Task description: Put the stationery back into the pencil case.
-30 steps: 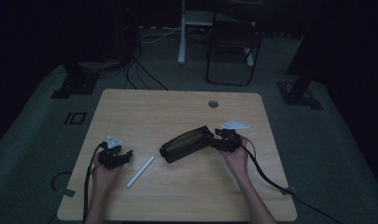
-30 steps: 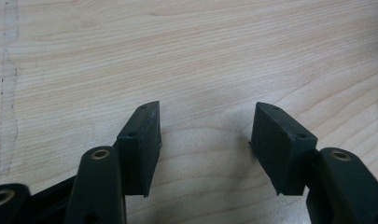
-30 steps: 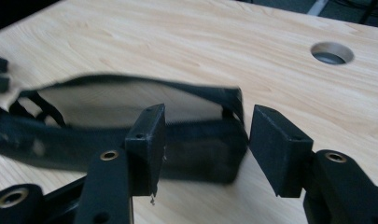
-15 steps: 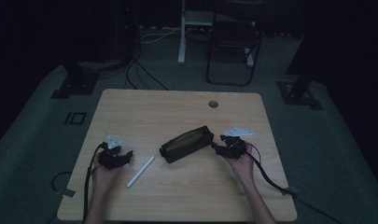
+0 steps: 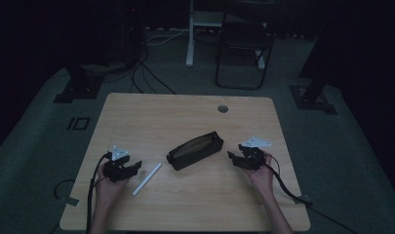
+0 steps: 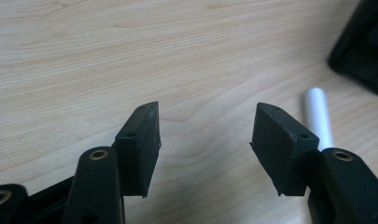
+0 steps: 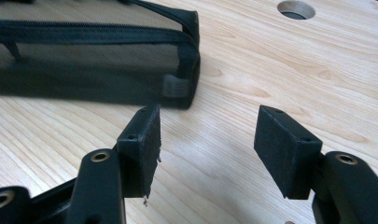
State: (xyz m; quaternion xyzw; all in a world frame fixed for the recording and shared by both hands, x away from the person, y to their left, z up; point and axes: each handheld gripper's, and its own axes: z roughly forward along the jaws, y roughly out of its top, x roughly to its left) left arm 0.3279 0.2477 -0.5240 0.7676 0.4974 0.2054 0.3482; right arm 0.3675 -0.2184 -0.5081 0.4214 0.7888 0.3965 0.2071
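Black claws both sit near the table's front edge — left claw (image 5: 132, 168) gapes with nothing between the pads, white pen (image 5: 147, 179) lying just beside it to its right. Right claw (image 5: 235, 158) has just been opening, nothing between its pads, parked just off the end of the black mesh pouch (image 5: 195, 150) at table (image 5: 185, 112) centre. Step looks like: pouch let go, pen pickup next. Next move calls for the left claw to shift over and straddle the pen. Left gripper view gives the pen tip (image 6: 317, 114) past one pad; right gripper view gives the pouch zipper and end tab (image 7: 176, 87), plus the cable hole (image 7: 296, 9) far off — the high view is too dim for those details.
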